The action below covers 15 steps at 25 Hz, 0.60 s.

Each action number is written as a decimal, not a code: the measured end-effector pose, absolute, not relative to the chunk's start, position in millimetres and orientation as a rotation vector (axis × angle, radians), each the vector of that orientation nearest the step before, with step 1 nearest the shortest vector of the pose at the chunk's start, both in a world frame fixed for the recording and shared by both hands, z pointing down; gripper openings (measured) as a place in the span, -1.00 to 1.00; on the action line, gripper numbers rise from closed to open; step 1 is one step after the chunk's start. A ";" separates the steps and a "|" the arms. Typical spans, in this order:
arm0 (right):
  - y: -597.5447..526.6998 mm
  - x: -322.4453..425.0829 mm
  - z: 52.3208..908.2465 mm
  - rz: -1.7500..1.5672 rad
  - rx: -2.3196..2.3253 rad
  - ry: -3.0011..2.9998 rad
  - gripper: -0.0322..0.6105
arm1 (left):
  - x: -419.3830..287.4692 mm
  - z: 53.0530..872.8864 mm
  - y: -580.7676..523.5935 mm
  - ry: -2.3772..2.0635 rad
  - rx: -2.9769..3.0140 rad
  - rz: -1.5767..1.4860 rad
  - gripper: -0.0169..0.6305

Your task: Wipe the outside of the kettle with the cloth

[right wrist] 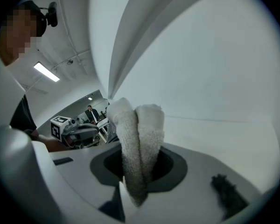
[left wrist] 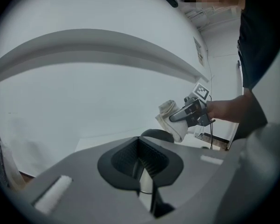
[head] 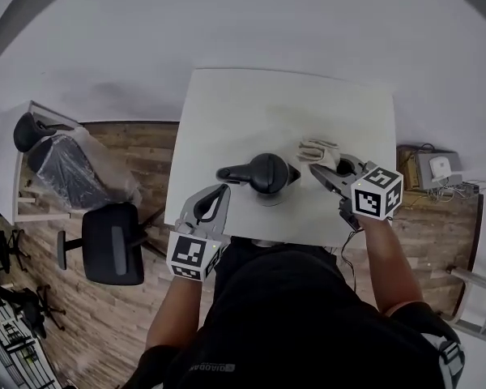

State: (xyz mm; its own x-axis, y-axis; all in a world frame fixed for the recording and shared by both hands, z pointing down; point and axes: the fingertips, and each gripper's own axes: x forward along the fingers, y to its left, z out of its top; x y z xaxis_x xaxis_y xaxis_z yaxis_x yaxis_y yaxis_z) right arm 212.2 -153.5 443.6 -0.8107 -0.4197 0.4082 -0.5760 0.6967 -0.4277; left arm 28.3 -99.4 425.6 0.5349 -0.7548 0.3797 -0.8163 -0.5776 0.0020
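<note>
**One kettle, one cloth, two grippers: cloth held just beside kettle**

One black kettle is standing on the near half of the single white table, its handle pointing to 9 o'clock. One white cloth is hanging at the kettle's 2 o'clock, just beside it; contact cannot be confirmed. The right gripper is pinching that cloth, folded double, between its fingers. The left gripper is hovering at the kettle's 7 o'clock, just below the handle, with its jaws pressed together and nothing showing between them. One black office chair is standing on the wooden floor at 9 o'clock, well apart from the table.
</note>
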 end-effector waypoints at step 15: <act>-184.4 185.7 453.9 0.495 0.681 -2.412 -0.61 | 1.4 421.6 -130.0 -1.255 2.661 0.462 -0.93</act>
